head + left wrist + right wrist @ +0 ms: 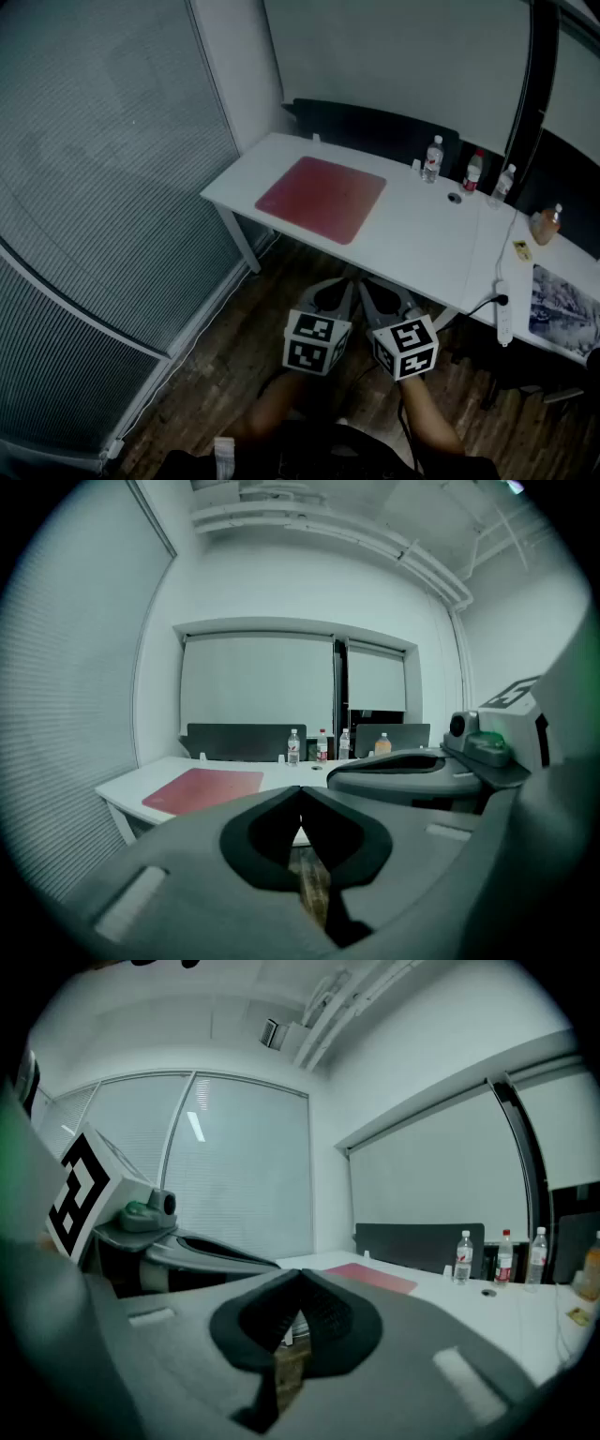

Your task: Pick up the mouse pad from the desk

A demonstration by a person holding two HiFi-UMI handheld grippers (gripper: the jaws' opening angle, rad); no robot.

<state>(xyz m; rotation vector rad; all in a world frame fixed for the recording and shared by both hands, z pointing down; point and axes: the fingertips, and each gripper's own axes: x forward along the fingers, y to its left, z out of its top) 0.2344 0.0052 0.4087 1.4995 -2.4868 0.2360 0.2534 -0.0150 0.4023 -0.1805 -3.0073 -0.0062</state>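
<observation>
Mouse pad point(322, 198), red, lies flat on the white desk point(422, 246), well ahead of both grippers and clear of them. It sits ahead and to the left of the left gripper point(300, 789) and ahead and slightly to the right of the right gripper point(300, 1272). The two tools are held side by side short of the desk's near edge, above a wooden floor point(225, 356), each with its jaws pressed together and nothing between them, while water bottles point(432, 159) stand farther off beyond the pad, ahead and to the right of the left gripper.
</observation>
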